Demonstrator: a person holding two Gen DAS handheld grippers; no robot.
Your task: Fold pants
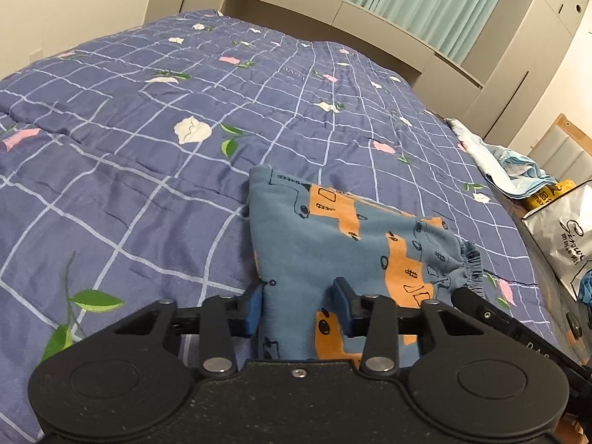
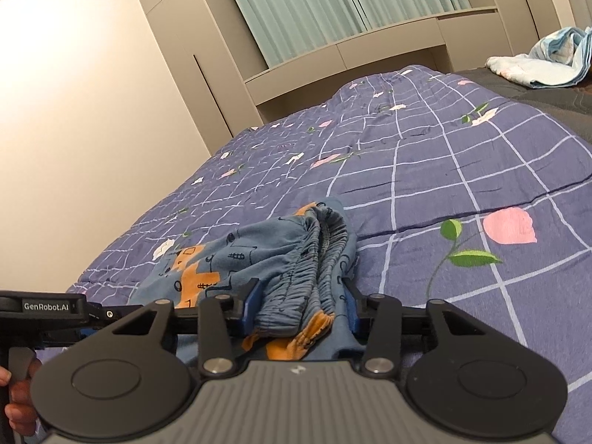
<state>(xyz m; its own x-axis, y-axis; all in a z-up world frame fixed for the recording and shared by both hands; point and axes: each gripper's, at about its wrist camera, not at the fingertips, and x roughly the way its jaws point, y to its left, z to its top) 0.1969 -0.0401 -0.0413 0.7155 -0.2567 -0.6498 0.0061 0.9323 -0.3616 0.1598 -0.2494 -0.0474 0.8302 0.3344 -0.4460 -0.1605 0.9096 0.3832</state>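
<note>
Left tool (image 1: pixel 298 305) spread astride pants (image 1: pixel 344 244) plain edge | right tool (image 2: pixel 301 305) spread around waistband (image 2: pixel 325 259), nearer it | pants' long axis spans between tools on bed (image 1: pixel 148 148)

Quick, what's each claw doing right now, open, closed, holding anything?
Left claw: open, fingers either side of the pants, not clamped.
Right claw: open, straddling the pants' waistband, not clamped.

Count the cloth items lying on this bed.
2: the blue-and-orange pants on the quilt between both grippers' fingers, and a pale crumpled cloth at the bed's far edge. Others may be hidden.
</note>
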